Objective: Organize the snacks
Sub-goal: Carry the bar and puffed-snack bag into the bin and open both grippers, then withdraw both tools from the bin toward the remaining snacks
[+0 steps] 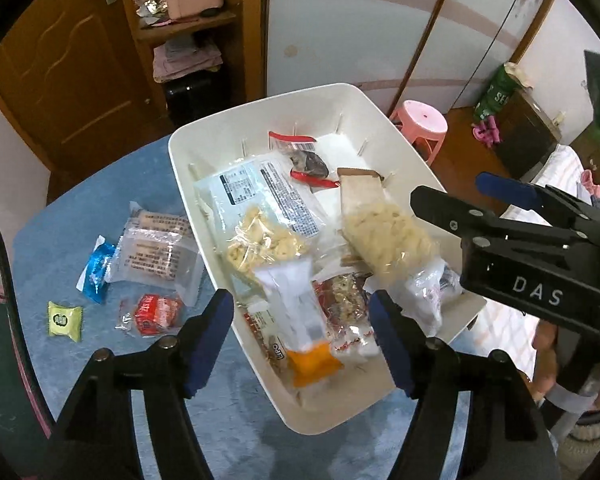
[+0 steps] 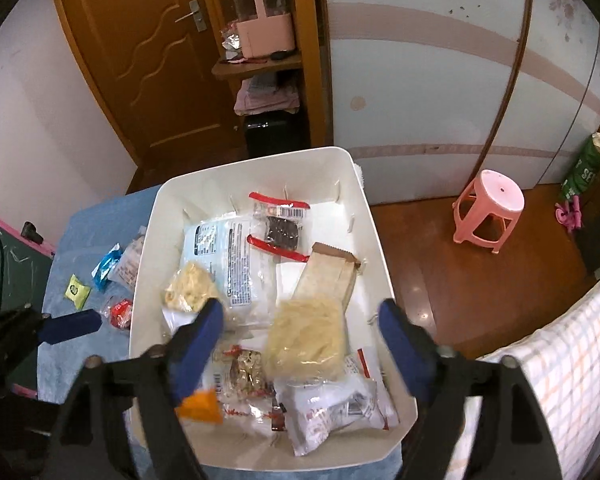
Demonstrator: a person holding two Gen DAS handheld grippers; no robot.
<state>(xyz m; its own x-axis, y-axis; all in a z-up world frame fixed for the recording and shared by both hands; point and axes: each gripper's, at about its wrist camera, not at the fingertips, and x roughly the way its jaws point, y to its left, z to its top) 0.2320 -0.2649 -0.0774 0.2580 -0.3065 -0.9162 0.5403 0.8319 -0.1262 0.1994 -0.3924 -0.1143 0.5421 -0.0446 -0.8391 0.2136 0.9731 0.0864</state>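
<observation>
A white bin point(image 1: 219, 132) point(image 2: 259, 168) stands on the blue-covered table and holds several snack packets. My left gripper point(image 1: 302, 340) hangs open over its near end. A blurred clear packet with an orange end point(image 1: 300, 320) point(image 2: 201, 404) lies between the pads, which do not touch it. My right gripper point(image 2: 302, 344) point(image 1: 446, 189) stands open above the bin's right side, over a pale noodle pack point(image 2: 306, 336) and a white wrapper point(image 2: 332, 408), with nothing gripped. Left of the bin lie a blue packet point(image 1: 97, 266), a clear printed packet point(image 1: 155, 252), a red one point(image 1: 155, 314) and a yellow-green one point(image 1: 64, 320).
The table point(image 1: 99, 200) ends just behind the bin and at its right. A pink stool point(image 2: 490, 208) stands on the wooden floor to the right. A checked cloth point(image 2: 560, 360) lies at the near right. A wooden door point(image 2: 139, 60) and shelf point(image 2: 259, 64) stand behind.
</observation>
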